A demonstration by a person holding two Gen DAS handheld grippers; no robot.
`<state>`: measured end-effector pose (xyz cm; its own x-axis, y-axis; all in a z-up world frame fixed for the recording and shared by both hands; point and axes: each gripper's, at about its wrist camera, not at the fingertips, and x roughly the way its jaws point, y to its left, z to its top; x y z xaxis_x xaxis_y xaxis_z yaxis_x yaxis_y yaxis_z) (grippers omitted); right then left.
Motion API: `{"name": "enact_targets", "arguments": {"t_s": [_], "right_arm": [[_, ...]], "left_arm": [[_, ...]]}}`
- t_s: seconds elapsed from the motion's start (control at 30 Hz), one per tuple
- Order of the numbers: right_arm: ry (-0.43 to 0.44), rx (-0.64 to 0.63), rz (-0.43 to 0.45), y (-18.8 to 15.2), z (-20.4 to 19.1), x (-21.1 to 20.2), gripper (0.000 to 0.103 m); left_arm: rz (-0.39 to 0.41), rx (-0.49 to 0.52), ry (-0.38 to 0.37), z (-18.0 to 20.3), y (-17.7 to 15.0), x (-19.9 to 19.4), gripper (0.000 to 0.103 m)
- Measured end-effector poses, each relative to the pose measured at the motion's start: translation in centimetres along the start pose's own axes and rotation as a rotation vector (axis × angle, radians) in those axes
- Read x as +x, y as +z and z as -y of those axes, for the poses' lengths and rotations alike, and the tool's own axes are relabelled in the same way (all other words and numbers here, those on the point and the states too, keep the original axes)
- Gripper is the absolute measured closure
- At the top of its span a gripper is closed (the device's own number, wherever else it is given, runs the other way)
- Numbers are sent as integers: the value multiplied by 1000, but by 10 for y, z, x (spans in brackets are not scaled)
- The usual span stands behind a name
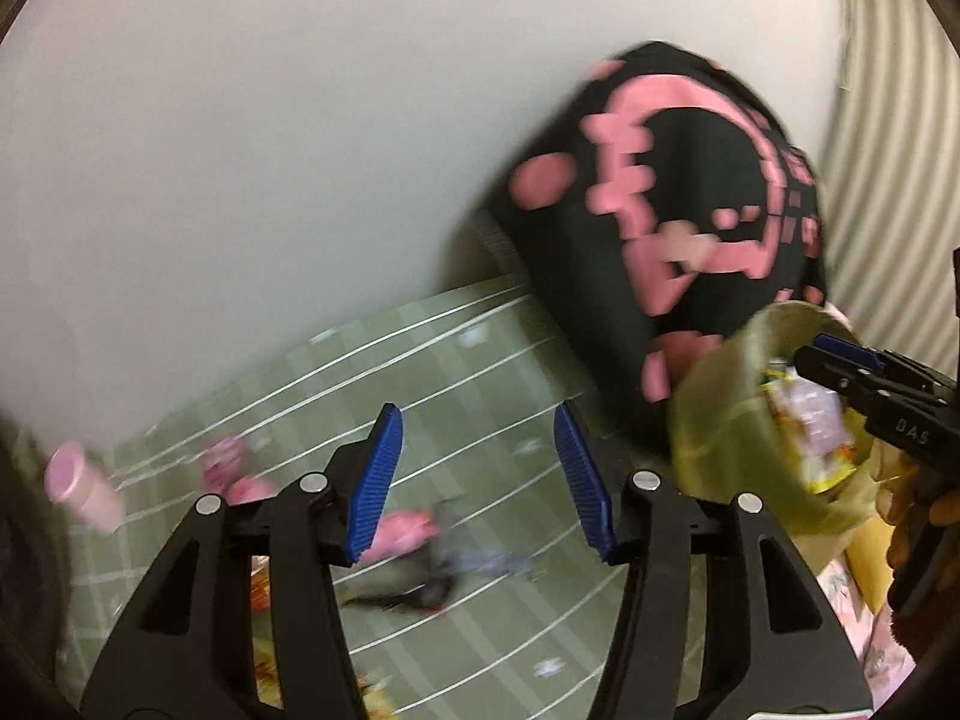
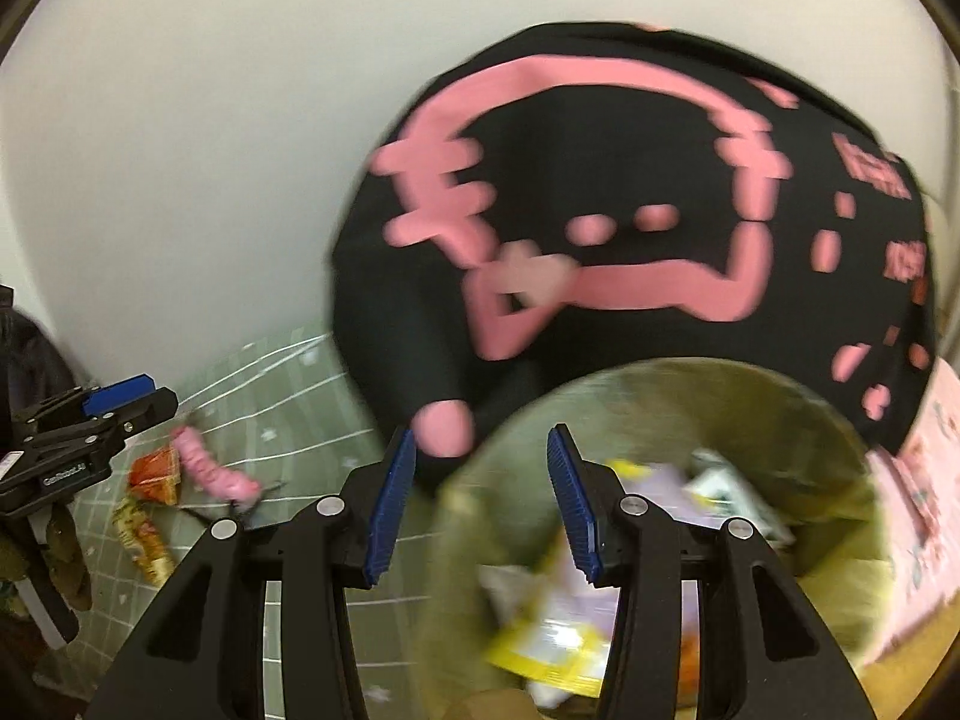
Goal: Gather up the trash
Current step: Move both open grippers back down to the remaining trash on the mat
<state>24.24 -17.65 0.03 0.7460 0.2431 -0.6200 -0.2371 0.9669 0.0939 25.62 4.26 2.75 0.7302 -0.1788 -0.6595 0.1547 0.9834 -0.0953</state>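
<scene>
An olive-green bin [image 2: 780, 420] holds yellow, white and lilac wrappers [image 2: 558, 642]. My right gripper [image 2: 481, 435] is over it with its jaws apart. The bin's rim runs between them and no pad visibly presses on it. In the left wrist view the bin [image 1: 714, 420] sits at the right, with my right gripper [image 1: 822, 351] at its mouth. My left gripper [image 1: 475, 414] stands open and empty above a green grid sheet [image 1: 480, 348]. Orange and gold wrappers [image 2: 156, 471] lie on that sheet near my left gripper [image 2: 120, 402]. Everything is motion-blurred.
A black garment with pink print [image 1: 678, 192] is heaped against the white wall behind the bin. Pink soft items [image 1: 402, 531], a pink cup-like thing [image 1: 84, 486] and a dark blue-black object [image 1: 444, 570] lie on the sheet. Pink bedding [image 2: 924, 510] lies right of the bin.
</scene>
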Motion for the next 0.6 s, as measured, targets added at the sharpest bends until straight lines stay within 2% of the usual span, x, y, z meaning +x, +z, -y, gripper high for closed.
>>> {"name": "enact_targets", "arguments": {"t_s": [0.17,0.37,0.5,0.6], "right_arm": [[108,-99,-71,-9,-53,34,60],[243,-237,-189,-30,-116,82,60],[299,-259,-257,-45,-143,110,60],[316,-284,-289,-55,-160,126,60]], "left_arm": [[-85,-67,83,-53,-33,-6,50],[-186,-125,132,-95,-74,-12,50],[-215,-203,189,-126,-95,-18,50],[-209,-261,232,-145,-106,-31,50]]}}
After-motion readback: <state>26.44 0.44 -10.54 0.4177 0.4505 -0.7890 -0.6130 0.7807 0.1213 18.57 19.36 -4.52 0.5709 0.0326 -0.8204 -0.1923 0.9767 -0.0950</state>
